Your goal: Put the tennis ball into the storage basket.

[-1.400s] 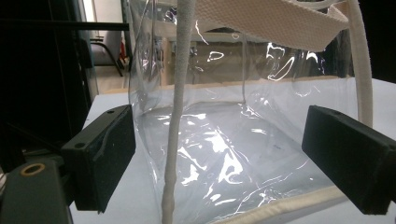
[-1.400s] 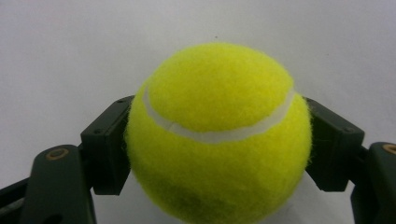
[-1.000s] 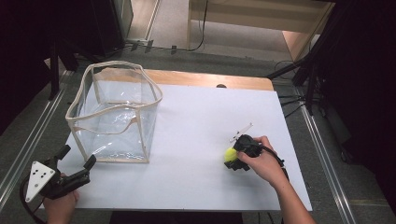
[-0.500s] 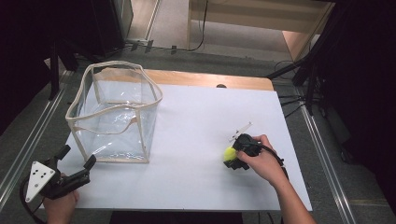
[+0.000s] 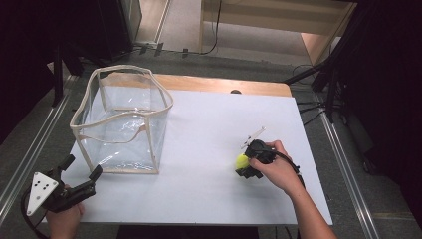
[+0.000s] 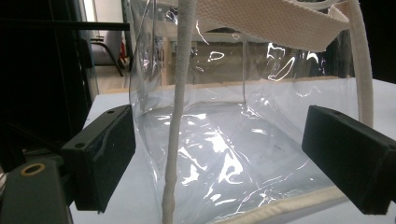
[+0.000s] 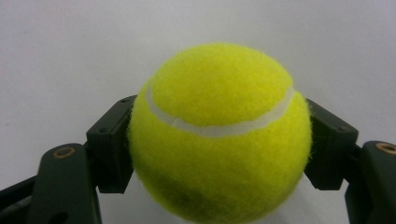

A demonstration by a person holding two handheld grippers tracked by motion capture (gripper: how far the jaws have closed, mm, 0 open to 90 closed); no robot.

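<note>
My right gripper (image 7: 219, 140) has its two jaws pressed on both sides of the yellow tennis ball (image 7: 218, 135), so the ball sits between the fingers and low over the white table (image 5: 209, 149), as I see also in the high view, where the ball (image 5: 242, 161) is just at the tip of the gripper (image 5: 247, 166) in my right hand (image 5: 278, 172). My left gripper (image 6: 229, 154) has its jaws wide apart and holds nothing; between and just beyond them stands the clear plastic bag (image 6: 233, 116) with cream edging, well apart from the ball.
</note>
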